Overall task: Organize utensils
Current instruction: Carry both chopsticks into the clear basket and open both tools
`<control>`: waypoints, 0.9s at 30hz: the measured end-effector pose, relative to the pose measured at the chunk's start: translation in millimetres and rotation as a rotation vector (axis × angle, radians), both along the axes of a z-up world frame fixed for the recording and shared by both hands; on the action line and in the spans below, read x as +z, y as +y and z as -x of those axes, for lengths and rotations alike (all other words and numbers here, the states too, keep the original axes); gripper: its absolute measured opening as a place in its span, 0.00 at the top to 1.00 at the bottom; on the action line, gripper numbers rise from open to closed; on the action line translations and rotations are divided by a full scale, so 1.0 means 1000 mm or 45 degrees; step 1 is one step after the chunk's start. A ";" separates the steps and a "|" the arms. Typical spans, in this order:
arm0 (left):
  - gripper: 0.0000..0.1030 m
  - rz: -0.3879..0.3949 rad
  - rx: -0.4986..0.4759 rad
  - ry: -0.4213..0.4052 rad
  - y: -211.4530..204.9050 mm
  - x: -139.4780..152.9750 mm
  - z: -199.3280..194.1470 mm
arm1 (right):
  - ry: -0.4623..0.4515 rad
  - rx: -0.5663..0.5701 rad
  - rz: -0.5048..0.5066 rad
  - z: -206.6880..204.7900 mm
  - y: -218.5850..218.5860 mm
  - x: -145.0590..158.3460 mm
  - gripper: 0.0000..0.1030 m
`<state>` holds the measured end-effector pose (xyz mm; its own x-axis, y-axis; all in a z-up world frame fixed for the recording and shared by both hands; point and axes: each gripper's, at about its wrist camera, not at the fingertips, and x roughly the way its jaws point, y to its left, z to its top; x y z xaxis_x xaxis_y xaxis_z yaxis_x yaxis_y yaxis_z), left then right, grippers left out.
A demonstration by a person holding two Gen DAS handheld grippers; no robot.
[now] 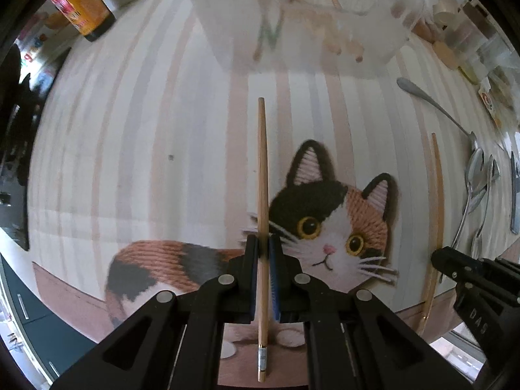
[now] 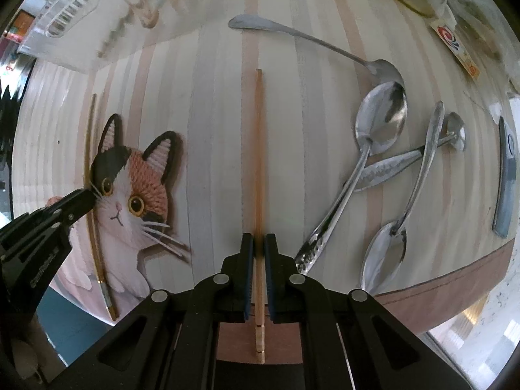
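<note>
Each gripper clamps one chopstick. The left gripper (image 1: 264, 253) grips the banded chopstick (image 1: 262, 169); the right gripper (image 2: 258, 250) grips the notched chopstick (image 2: 258, 162). Both chopsticks point toward the clear organizer bin (image 1: 325, 26) at the tabletop's (image 1: 162, 130) far edge, nearer the left.

Bare striped desk (image 1: 130, 149) left of the left claw (image 1: 264, 243): open passage. Ahead, plastic bin (image 1: 292, 32) blocks the far side. Right of the right claw (image 2: 259, 243), crossed spoons (image 2: 383, 149) crowd the desk; knife (image 2: 506, 175) lies beyond them near the edge.
</note>
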<state>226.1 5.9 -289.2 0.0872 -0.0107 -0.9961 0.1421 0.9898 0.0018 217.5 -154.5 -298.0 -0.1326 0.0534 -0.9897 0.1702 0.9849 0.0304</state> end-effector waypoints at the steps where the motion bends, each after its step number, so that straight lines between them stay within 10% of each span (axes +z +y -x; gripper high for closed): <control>1: 0.96 -0.004 -0.002 -0.011 0.003 0.004 0.000 | -0.007 -0.006 -0.005 0.001 0.000 0.002 0.93; 27: 0.96 0.187 0.039 -0.482 0.024 0.202 -0.057 | -0.497 0.026 -0.170 -0.098 -0.008 0.180 0.93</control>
<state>283.6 29.9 -87.3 0.4500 -0.1425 -0.8816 0.1288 0.9872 -0.0938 316.0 -162.7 -118.4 0.2492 0.1863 -0.9504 0.1010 0.9710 0.2168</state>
